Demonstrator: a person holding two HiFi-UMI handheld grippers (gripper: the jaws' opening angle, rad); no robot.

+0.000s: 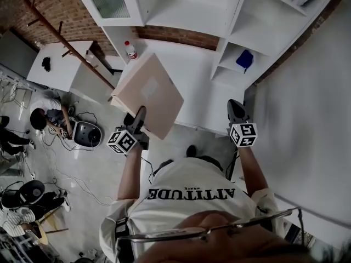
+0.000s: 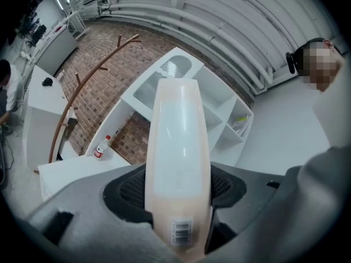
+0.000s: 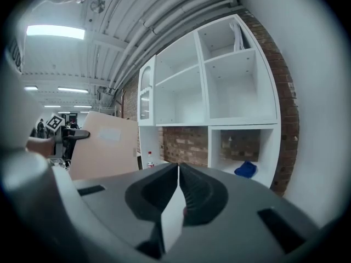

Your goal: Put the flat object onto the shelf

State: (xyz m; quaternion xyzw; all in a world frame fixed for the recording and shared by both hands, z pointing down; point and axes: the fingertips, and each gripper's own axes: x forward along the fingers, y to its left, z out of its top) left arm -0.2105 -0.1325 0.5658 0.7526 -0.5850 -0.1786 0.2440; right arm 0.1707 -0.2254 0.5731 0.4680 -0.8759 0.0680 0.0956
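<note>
Left gripper [image 1: 140, 116] held flat box [image 1: 151, 92] clamped; right gripper [image 1: 236, 111] sat fully closed. Box wanted keeping level, sliding edge-first into shelf [image 1: 184, 18] ahead

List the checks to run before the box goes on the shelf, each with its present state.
1. Left gripper clamped on box: ok.
2. Right gripper free: cannot tell; jaws together, white sliver at their seam.
3. Right gripper apart from box: ok.
4. Bare bay in shelf: ok, several are bare.
5. Bottle off the box's path: cannot tell.
6. Box fits a bare bay: cannot tell.
</note>
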